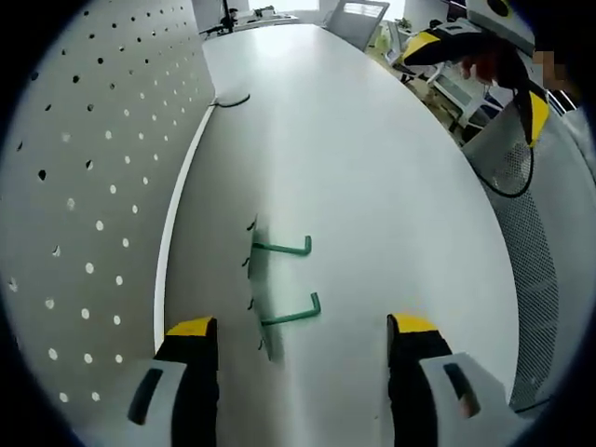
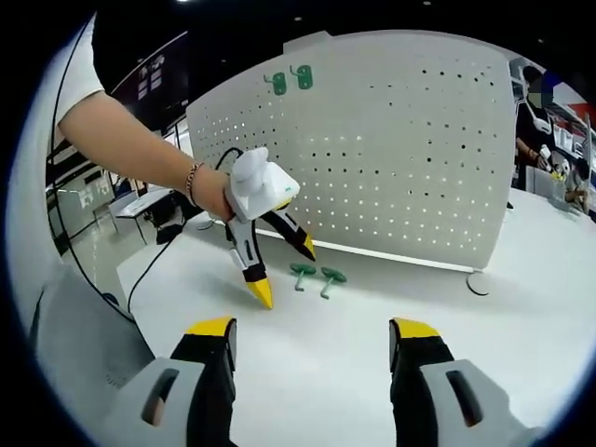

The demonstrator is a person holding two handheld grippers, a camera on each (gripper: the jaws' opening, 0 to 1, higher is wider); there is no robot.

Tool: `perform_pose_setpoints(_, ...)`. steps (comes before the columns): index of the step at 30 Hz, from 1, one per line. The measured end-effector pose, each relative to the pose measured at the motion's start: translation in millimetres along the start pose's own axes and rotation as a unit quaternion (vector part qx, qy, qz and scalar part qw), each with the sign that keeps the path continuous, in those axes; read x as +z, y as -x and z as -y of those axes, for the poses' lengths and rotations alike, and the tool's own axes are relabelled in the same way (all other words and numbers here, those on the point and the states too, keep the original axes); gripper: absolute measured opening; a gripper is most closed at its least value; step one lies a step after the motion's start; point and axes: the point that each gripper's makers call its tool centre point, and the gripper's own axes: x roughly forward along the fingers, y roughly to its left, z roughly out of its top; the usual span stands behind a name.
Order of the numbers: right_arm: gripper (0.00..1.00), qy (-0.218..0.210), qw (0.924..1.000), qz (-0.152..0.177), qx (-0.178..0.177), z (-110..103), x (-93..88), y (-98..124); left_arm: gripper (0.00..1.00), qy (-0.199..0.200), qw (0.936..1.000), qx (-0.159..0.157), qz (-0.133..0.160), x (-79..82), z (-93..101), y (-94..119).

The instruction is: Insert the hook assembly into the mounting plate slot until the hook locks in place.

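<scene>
A: While the left gripper points along the white table, where is the hook assembly?

B: In the left gripper view the green hook assembly lies flat on the table, between the two yellow-tipped jaws and just beyond them, toward 12 o'clock. Two green arms end in upturned tips. Nothing holds it; nothing sits in a tray or box.

A: And the mounting plate?

B: The white pegboard stands along the table's edge at 9 o'clock in that view, upright, its holes in rows. In the right gripper view the same pegboard rises at 12 o'clock, with two green pieces fixed near its top corner at 11 o'clock.

A: Room to move?

B: The table runs bare from the hooks toward 12 o'clock. A black cable lies near the board's far foot. A perforated panel borders the table at 3 o'clock.

A: The jaws?

B: The left gripper's stand wide apart, touching nothing. The right gripper is likewise spread, empty, above the table. In the right gripper view a person's hand holds the left gripper, tips parted, down near the hook assembly at the pegboard's foot.
</scene>
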Motion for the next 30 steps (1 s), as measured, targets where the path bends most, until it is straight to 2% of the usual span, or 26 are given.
perform_pose_setpoints(2,0.64,0.0,1.0,0.001,0.0,0,0.3,0,0.75,0.01,0.9999,-0.006,0.001,-1.1,2.3,0)
perform_pose_setpoints(16,0.64,-0.004,1.0,0.001,0.0,0,-0.1,0,0.73,0.01,0.9998,-0.003,0.016,-1.1,-0.3,0)
perform_pose_setpoints(21,0.64,-0.005,1.0,-0.002,0.001,0,-1.1,0,0.63,0.028,0.9996,0.005,0.009,-3.6,-6.7,3)
perform_pose_setpoints(30,0.64,-0.006,1.0,-0.001,0.001,0,-0.6,0,0.54,0.045,0.9988,0.014,0.013,-5.6,-11.9,4)
